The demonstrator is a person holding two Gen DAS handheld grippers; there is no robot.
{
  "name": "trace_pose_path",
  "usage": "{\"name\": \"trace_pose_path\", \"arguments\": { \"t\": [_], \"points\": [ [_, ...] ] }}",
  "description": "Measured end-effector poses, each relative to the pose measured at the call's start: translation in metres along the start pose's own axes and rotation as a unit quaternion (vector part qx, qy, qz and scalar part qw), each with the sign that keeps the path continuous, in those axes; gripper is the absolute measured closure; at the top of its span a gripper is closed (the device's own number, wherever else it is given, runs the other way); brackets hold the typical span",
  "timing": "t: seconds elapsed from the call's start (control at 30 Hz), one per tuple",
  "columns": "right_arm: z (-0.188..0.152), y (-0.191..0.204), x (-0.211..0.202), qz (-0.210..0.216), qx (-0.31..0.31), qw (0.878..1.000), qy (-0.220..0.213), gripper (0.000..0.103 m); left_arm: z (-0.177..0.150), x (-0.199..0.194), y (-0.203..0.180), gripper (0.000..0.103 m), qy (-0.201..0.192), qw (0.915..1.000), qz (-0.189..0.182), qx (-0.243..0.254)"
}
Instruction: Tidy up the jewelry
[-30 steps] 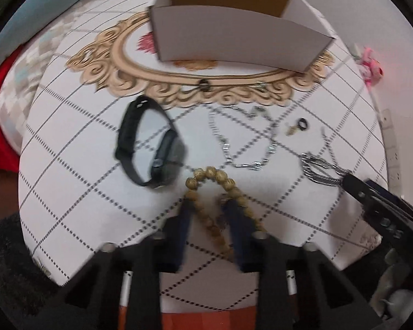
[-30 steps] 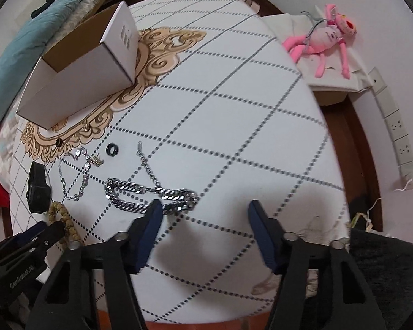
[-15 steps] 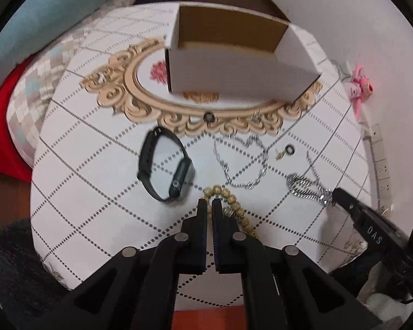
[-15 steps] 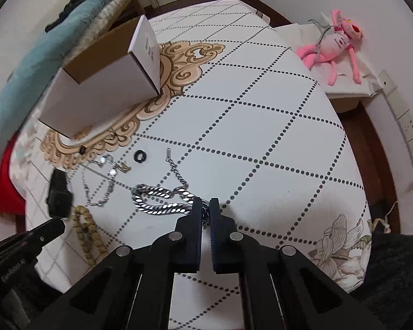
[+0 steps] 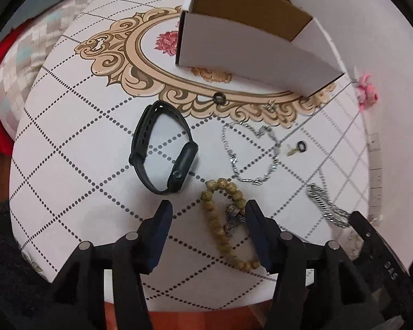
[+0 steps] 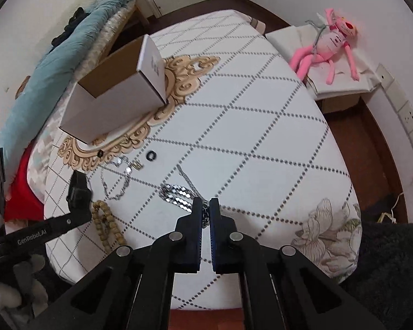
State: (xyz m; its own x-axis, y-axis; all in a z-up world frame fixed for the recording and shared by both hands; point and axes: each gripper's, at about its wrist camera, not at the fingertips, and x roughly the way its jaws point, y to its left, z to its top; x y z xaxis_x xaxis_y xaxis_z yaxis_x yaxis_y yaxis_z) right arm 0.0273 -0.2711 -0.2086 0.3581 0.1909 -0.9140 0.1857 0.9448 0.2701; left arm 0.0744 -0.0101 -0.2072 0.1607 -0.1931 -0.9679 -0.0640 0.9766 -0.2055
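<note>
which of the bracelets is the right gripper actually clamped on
The chunky silver curb-link chain: the right gripper is shut on its near end. The thin silver chain and the wooden bead bracelet lie free on the table.

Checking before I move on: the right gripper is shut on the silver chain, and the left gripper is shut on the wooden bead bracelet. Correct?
Not quite. The left gripper is open: the left wrist view shows its fingers spread on either side of the wooden bead bracelet, which lies on the table. The right gripper is indeed shut on the silver chain, as the right wrist view shows.
</note>
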Motion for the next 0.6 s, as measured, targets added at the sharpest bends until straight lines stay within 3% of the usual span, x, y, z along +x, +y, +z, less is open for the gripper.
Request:
{"name": "trace_pose_path", "arguments": {
  "t": [0.1, 0.2, 0.23, 0.27, 0.3, 0.47, 0.6],
  "points": [
    [-0.004, -0.005, 0.004, -0.005, 0.004, 1.000, 0.005, 0.098, -0.001, 0.008, -0.009, 0.051, -0.001, 0.9993, 0.032, 0.021],
    [-0.005, -0.005, 0.008, -0.008, 0.004, 1.000, 0.007, 0.098, -0.003, 0.009, -0.018, 0.053, -0.020, 0.9983, 0.033, 0.043],
    [-0.005, -0.004, 0.009, -0.009, 0.002, 1.000, 0.008, 0.098, -0.005, 0.008, -0.024, 0.064, -0.029, 0.9975, 0.031, 0.056],
    [-0.006, -0.004, 0.010, -0.009, 0.001, 1.000, 0.008, 0.098, -0.005, 0.006, -0.027, 0.087, -0.034, 0.9969, 0.031, 0.064],
    [-0.007, -0.002, 0.011, -0.010, 0.000, 1.000, 0.009, 0.098, -0.005, 0.007, -0.032, 0.095, -0.032, 0.9961, 0.038, 0.074],
    [-0.006, 0.001, 0.009, 0.000, -0.001, 1.000, 0.007, 0.098, -0.005, 0.002, -0.036, 0.099, -0.037, 0.9957, 0.030, 0.080],
    [0.002, 0.004, -0.006, 0.028, 0.004, 1.000, -0.002, 0.098, -0.002, -0.027, -0.026, 0.103, -0.059, 0.9953, 0.009, 0.076]
  ]
}}
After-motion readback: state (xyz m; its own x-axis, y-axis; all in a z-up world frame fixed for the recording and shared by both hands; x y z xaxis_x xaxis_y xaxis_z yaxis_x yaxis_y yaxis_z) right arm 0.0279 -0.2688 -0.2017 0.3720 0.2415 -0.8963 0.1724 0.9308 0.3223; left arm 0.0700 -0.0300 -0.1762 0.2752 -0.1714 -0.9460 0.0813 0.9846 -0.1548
